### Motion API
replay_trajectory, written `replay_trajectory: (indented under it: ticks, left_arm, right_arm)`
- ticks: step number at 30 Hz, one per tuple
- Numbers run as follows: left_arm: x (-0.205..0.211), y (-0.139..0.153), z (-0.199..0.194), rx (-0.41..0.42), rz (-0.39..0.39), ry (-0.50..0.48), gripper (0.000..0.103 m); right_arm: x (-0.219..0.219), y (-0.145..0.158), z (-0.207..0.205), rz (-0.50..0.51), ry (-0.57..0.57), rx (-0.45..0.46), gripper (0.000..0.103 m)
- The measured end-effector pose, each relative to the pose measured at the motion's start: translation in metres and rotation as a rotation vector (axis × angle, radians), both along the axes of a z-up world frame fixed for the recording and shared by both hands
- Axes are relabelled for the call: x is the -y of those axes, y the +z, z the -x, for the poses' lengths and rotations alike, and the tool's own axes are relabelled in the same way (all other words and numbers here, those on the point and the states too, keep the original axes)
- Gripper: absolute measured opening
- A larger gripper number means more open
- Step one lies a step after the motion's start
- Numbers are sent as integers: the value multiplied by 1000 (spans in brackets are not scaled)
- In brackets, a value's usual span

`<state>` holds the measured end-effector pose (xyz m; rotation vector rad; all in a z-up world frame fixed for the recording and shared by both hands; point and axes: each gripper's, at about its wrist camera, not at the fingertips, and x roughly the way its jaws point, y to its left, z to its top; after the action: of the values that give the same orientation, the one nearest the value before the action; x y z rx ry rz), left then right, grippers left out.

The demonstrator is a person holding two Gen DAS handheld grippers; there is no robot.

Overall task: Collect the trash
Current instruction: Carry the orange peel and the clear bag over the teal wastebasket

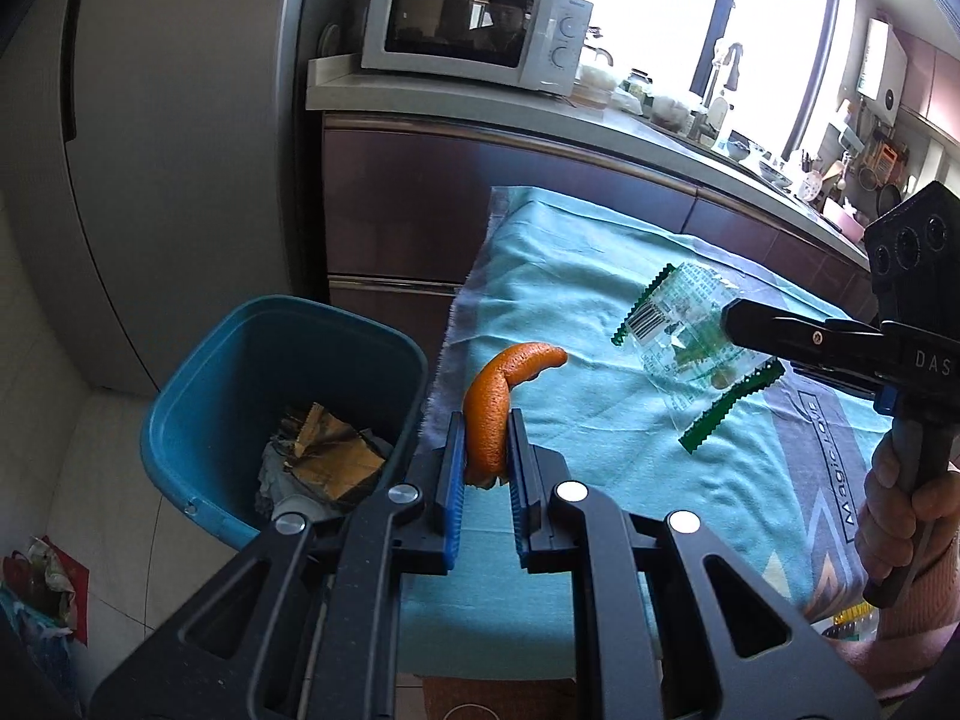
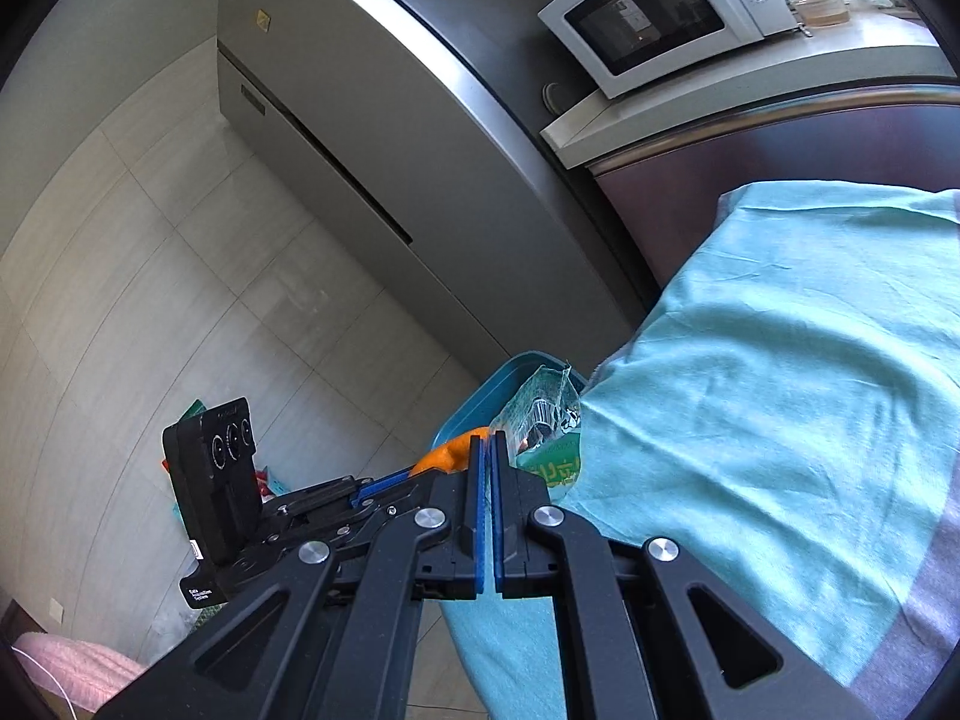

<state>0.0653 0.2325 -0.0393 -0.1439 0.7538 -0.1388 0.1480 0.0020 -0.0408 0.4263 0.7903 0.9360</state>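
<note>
My left gripper is shut on a curved piece of orange peel and holds it above the left edge of the table, beside the blue trash bin. The bin holds crumpled paper and cardboard. My right gripper is shut on a clear plastic wrapper with green edges; in the left wrist view the wrapper hangs from it above the table. The right wrist view shows the peel, the left gripper and the bin's rim just ahead.
The table carries a turquoise cloth. A grey fridge stands behind the bin. A counter with a microwave runs along the back. A bag of coloured items lies on the tiled floor at the left.
</note>
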Motion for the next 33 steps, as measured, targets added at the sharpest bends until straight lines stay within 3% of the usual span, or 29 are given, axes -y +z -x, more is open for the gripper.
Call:
replay_trajectory:
  ticks: [17,33]
  left_arm:
    - [-47,-13,-5,-29,-20,146,14]
    - [-73,-25,-16,-52,-29,212,14]
  right_arm:
    - [-54,4,-16,23,92,-2,1]
    - [-93,-2,-23,58,145,-21,1]
